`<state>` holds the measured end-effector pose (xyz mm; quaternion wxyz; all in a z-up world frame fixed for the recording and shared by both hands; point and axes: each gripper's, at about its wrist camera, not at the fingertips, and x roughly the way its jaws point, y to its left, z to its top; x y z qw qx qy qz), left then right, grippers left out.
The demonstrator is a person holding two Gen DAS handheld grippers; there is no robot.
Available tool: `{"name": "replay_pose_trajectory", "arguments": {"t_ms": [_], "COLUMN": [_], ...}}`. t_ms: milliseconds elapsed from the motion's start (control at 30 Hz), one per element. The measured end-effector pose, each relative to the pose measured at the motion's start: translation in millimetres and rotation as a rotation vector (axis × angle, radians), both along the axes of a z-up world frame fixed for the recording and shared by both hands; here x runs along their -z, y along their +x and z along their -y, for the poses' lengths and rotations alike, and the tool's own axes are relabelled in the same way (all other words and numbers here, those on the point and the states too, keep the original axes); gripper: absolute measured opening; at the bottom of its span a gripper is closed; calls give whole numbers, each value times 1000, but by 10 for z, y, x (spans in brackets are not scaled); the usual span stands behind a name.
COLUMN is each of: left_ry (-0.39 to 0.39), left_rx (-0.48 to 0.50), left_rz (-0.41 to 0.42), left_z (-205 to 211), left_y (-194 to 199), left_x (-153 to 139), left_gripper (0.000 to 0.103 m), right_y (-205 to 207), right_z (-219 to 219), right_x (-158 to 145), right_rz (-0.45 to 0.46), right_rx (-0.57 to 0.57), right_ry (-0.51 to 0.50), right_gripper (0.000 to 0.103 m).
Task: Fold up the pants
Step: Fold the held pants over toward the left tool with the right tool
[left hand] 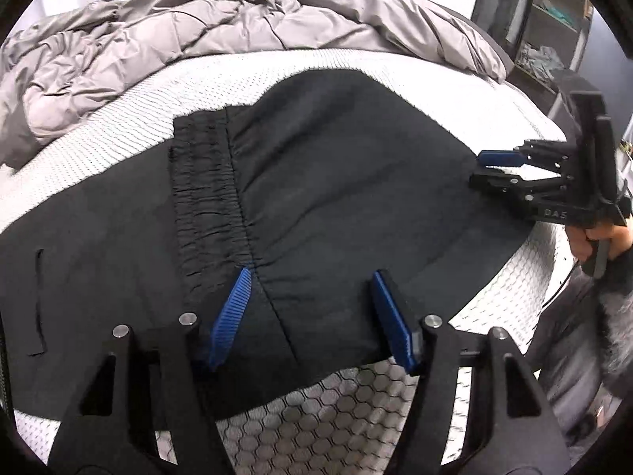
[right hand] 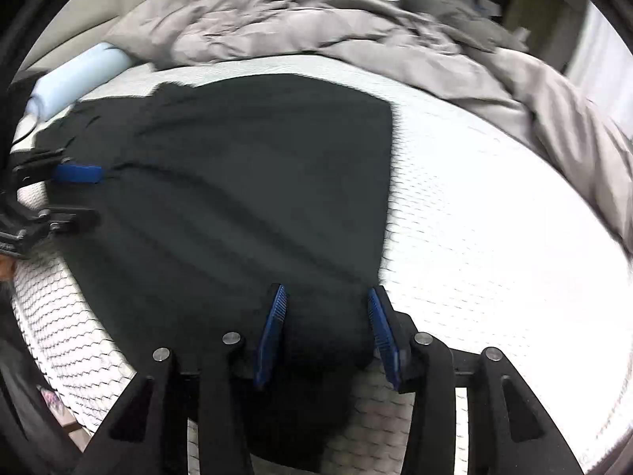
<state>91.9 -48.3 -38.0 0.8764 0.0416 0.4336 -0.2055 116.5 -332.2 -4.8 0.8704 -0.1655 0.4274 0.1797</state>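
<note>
Pants (left hand: 336, 182), black and matte, thin smooth cloth. Lie spread flat across a white mattress (left hand: 118, 158) with a fine dotted knit on top and a grey honeycomb mesh down its near side. Show a gathered elastic waistband (left hand: 205, 198), puckered in close ridges, and a straight seam running down toward the near edge. Reach that edge and hang slightly over it in the right wrist view.

Left gripper (left hand: 312, 316): black plastic arms with ribbed blue pads, jaws standing apart, low over the near hem with cloth lying between them; no squeeze on the cloth to be seen. Right gripper (right hand: 326, 332): same build, jaws parted more narrowly, a dark bulge of pants between the pads, not visibly pinched. Appears side-on at the far right of the left wrist view, held in a hand (left hand: 601, 237) partly cut off by the frame.

Behind, a crumpled grey quilt (left hand: 158, 39), puffy and stitched in squares. Pale blue roll (right hand: 75, 75) at the mattress corner, soft-edged, material hard to tell. Right wrist view smeared by blur; shelves (left hand: 554, 27) at the rim too distorted to read.
</note>
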Motion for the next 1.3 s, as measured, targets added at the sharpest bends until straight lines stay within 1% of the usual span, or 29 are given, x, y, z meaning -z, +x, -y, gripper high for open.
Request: {"name": "replay_pose_trajectory", "arguments": {"t_ms": [67, 100, 167, 200, 233, 267, 300, 333, 367, 433, 500, 533, 600, 633, 667, 700, 767, 833, 867, 900, 933, 967, 1000, 1067, 1100, 1167, 1233, 1267, 1300], "left_ry": [-78, -89, -66, -44, -15, -3, -6, -13, -24, -42, -30, -21, -30, -62, -79, -83, -32, 40, 29, -20, -61, -100, -122, -151, -134, -61, -51, -46, -33], "left_rx": [5, -7, -12, -14, -24, -29, -31, -26, -19, -12, -21, -27, -27, -15, -5, 2, 16, 15, 14, 12, 7, -2, -11, -22, -22, -26, -21, -15, -16], "left_rz": [40, 46, 18, -6, -44, -76, -82, -82, -77, -80, -68, -58, -25, 2, 12, 9, -25, -88, -116, -131, -135, -148, -155, -161, -157, -124, -78, -35, 0], "left_z": [-7, 21, 150, 211, 252, 258, 249, 215, 173, 105, 75, 76, 108, 132, 163, 215, 343, 399, 359, 262, 170, 54, -31, -133, -120, -2, 38, 87, 151], "left_y": [35, 76, 294, 423, 539, 636, 685, 695, 684, 669, 589, 542, 461, 454, 465, 531, 743, 980, 1047, 1087, 1107, 1121, 1130, 1095, 1069, 992, 992, 996, 1029], "left_x": [-191, -254, -241, -171, -64, 39, 82, 89, 72, 59, 41, 15, -138, -245, -339, -370, -304, -71, 22, 78, 79, 57, 38, 7, -3, -110, -266, -363, -425], "left_gripper": [62, 62, 62, 62, 62, 59, 55, 52, 48, 47, 47, 48, 48, 48, 50, 52, 52, 51, 46, 36, 31, 24, 23, 23, 23, 23, 23, 27, 32], "right_y": [-64, -55, 68, 131, 207, 269, 291, 335, 376, 424, 411, 387, 403, 372, 375, 417, 548, 715, 807, 910, 937, 939, 939, 935, 944, 915, 845, 839, 835], "right_z": [-130, -248, -550, -666, -751, -797, -757, -705, -579, -281, -50, 36, 2, -48, -134, -257, -486, -654, -756, -785, -778, -751, -684, -500, -422, -366, -401, -438, -495], "right_x": [-153, -180, -165, -117, -30, 75, 145, 211, 240, 202, 158, 104, -51, -135, -188, -214, -197, -53, 61, 189, 303, 277, 244, 177, 178, 134, -8, -66, -118], "right_rz": [16, 16, -1, -19, -57, -91, -86, -67, -53, -48, -11, -5, 7, 21, 18, -2, -38, -89, -120, -141, -153, -142, -124, -71, -67, -48, -26, -19, -15], "right_rx": [-64, -93, -144, -160, -172, -177, -160, -125, -84, -5, 81, 97, 65, 34, 3, -32, -83, -126, -133, -127, -130, -136, -122, -44, -14, -24, -50, -65, -83], "right_ry": [117, 138, 143, 142, 136, 111, 71, 20, -6, -12, -55, -36, 65, 112, 135, 146, 150, 126, 110, 84, 57, 53, 29, -48, -60, -61, -5, 33, 77], "right_gripper": [44, 46, 46, 46, 46, 46, 46, 46, 46, 46, 47, 47, 47, 47, 48, 48, 48, 49, 49, 48, 48, 48, 48, 48, 48, 48, 48, 48, 49]}}
